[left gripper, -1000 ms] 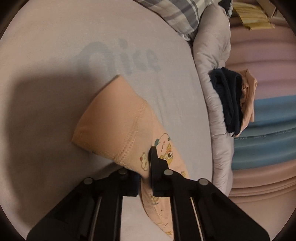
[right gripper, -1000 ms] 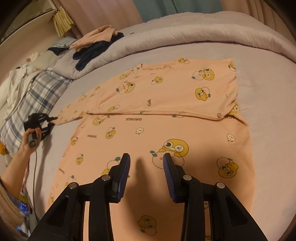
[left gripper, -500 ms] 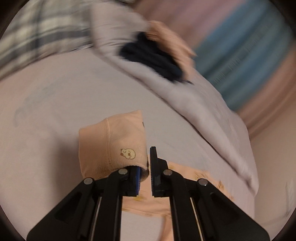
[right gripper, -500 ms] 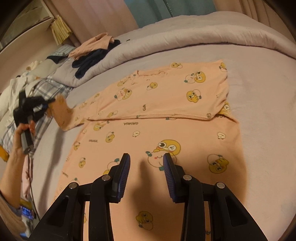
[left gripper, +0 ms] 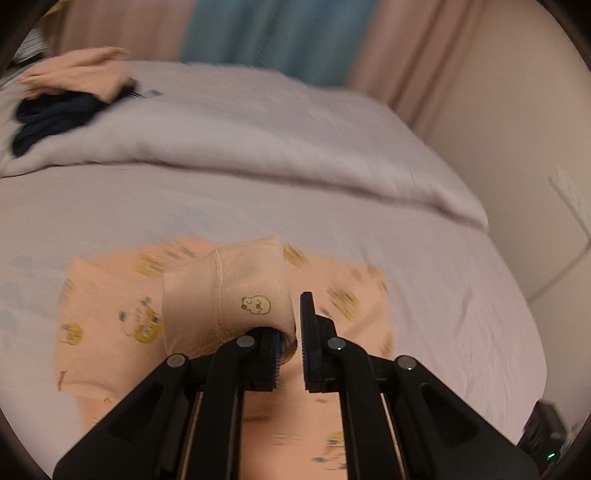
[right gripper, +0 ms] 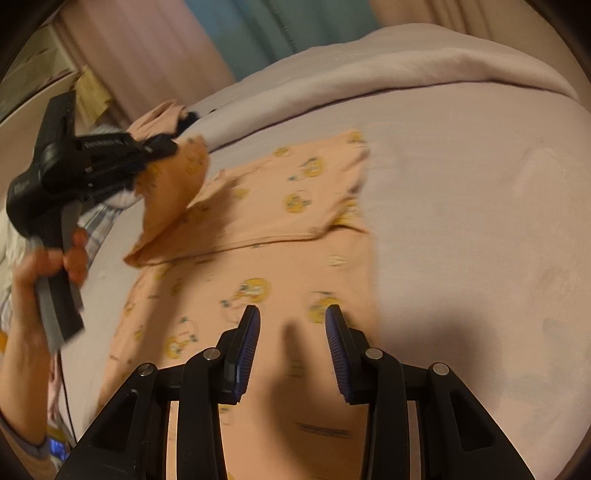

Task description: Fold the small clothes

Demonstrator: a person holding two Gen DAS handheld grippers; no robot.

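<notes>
A peach shirt with yellow cartoon prints [right gripper: 258,258] lies flat on the bed, also seen in the left wrist view [left gripper: 110,325]. My left gripper [left gripper: 291,328] is shut on the shirt's sleeve cuff [left gripper: 229,299], which drapes over its left finger, lifted above the shirt body. In the right wrist view the left gripper [right gripper: 162,147] carries the sleeve [right gripper: 173,199] over the shirt's left side. My right gripper [right gripper: 291,332] is open and empty, hovering above the shirt's lower part.
A rolled lilac duvet [left gripper: 258,136] runs along the far side of the bed. A pile of dark and peach clothes [left gripper: 62,99] sits on it at the left. Curtains [left gripper: 277,33] hang behind. A plaid pillow [right gripper: 99,218] lies left.
My left gripper has lifted the sleeve off the bed and swung it right, over the shirt body. My right gripper stays open, drifting slightly right.
</notes>
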